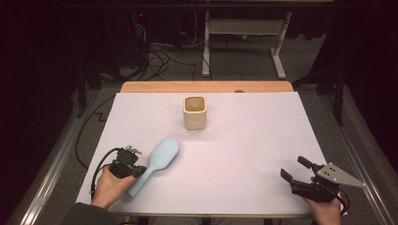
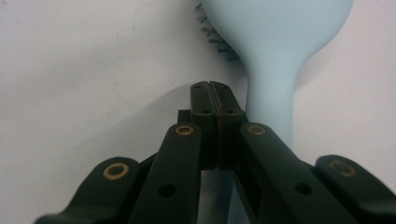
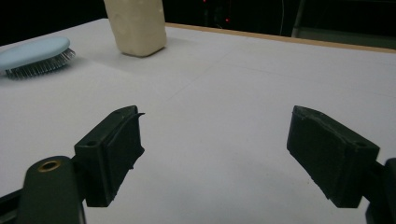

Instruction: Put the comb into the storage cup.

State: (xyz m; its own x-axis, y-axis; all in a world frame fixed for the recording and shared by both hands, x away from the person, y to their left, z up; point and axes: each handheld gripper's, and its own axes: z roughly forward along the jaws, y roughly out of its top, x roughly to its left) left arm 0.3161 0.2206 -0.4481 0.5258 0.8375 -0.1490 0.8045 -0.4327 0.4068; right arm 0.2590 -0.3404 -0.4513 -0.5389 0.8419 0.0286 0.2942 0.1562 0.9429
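Pale blue against the white worktop (image 1: 263,140), the hairbrush (image 1: 155,164) lies near my left edge in the high view, its long axis running from the handle end, close to me, up and away to the right towards the beige cup (image 1: 195,112). My left tool (image 1: 126,165) sits just beside that handle, on its left, while the right tool (image 1: 296,174) rests well apart at the far right, so the left hand is plainly the nearer one.

From the left gripper view, the left tool (image 2: 214,95) has its jaws pressed together with nothing between them; the hairbrush (image 2: 273,70) handle runs alongside on the right, parallel to the jaws, bristles facing the worktop. I judge the tool must open and shift right to straddle the handle.

From the right gripper view, the right tool (image 3: 217,154) stands wide open and empty, with the hairbrush (image 3: 35,56) far off to the left and the cup (image 3: 136,25) beyond.
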